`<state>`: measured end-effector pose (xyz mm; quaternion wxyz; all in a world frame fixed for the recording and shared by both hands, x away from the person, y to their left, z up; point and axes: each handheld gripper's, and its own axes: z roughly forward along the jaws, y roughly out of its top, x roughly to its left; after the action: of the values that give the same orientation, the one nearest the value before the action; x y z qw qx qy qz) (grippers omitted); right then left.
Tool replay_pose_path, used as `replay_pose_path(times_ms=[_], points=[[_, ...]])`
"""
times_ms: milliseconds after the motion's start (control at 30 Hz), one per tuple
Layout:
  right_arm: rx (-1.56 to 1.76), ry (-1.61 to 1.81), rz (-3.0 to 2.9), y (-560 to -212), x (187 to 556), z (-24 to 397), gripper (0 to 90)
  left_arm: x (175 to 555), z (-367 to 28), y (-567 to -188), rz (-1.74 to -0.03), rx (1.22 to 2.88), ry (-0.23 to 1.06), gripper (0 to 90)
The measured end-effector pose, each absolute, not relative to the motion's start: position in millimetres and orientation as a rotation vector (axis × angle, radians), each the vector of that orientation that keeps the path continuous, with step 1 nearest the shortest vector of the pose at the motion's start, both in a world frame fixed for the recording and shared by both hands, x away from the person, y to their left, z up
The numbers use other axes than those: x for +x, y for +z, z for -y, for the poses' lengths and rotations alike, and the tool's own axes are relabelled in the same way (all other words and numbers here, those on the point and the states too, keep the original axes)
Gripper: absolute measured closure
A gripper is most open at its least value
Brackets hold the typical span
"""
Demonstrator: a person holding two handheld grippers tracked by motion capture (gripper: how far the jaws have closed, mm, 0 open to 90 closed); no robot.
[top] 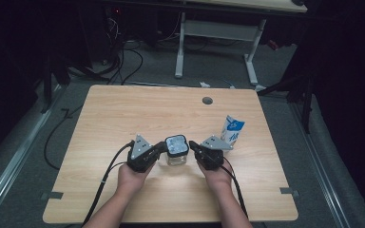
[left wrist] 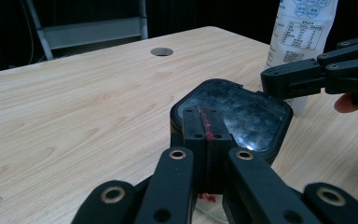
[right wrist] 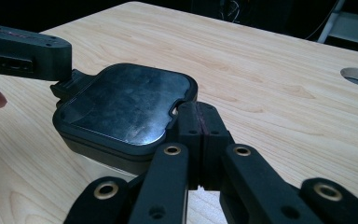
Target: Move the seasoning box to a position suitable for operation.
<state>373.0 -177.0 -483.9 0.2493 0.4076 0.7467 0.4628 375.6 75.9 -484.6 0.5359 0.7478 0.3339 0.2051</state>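
While the high view shows the clear square container with a dark glossy lid [top: 176, 149] near the middle of the pale wooden surface [top: 123, 114], the left gripper [top: 159, 150] and right gripper [top: 194, 147] flank it.

From the left gripper view, its fingers [left wrist: 208, 133] are pressed together at the lid's edge.

From the right gripper view, its fingers [right wrist: 200, 126] likewise; the lid is on, so opening seems barely begun.

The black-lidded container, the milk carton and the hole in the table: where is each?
black-lidded container [top: 176, 145], high view, middle of its lid.
milk carton [top: 232, 131], high view, its front face.
hole in the table [top: 207, 100], high view, the round opening near the far edge.
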Motion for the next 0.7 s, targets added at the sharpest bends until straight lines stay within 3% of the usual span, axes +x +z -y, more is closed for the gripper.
replay_pose_path(times_ms=[700], points=[[1.116, 1.253, -2.043, -485.5, 373.2, 175.8, 89.7, 375.4, -75.8, -484.8, -0.790, 1.784, 0.495, 90.0]])
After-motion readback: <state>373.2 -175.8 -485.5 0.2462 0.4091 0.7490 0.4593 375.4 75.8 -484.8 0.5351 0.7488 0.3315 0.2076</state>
